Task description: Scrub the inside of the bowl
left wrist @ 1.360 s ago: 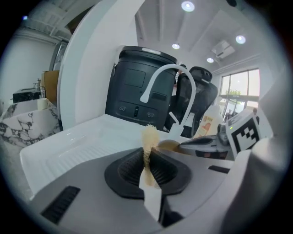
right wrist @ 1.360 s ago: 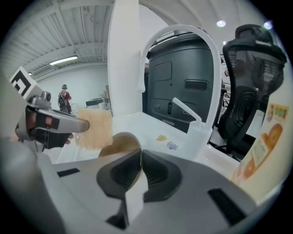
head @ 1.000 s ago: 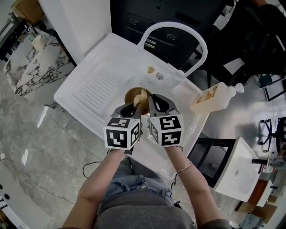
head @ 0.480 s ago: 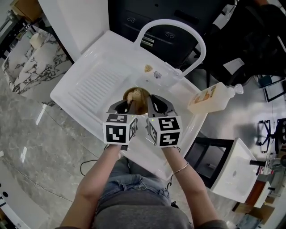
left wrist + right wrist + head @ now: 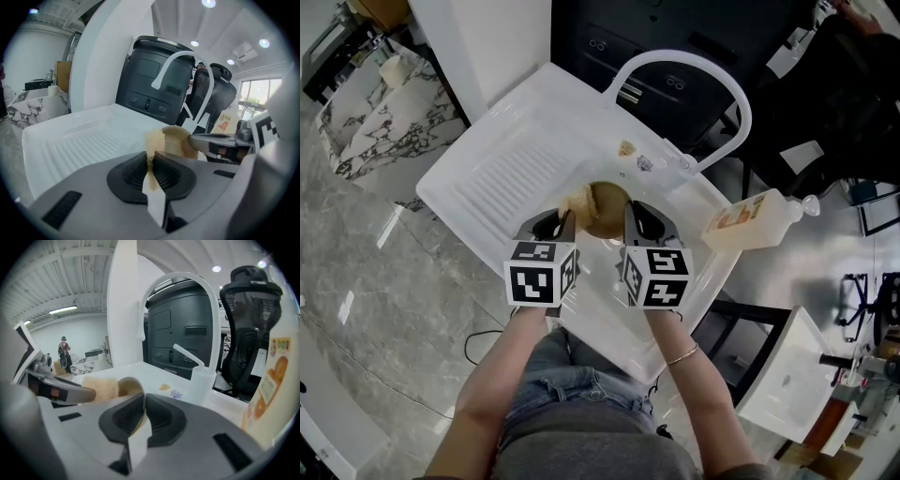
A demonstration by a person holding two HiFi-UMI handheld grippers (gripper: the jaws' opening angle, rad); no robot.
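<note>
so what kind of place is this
Probably a mock kitchen station inside an office or lab hall: a freestanding white sink with an arched faucet, a plastic bottle beside it, and a black office chair behind.

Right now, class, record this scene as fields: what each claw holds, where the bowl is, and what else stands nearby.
Left claw: shut on a tan fibrous scrubbing pad
Right claw: shut on the rim of a round brown bowl
Bowl: tilted, held over the white sink
Pad: beside the bowl's left edge
Nearby: white arched tap; pale soap bottle with orange label
</note>
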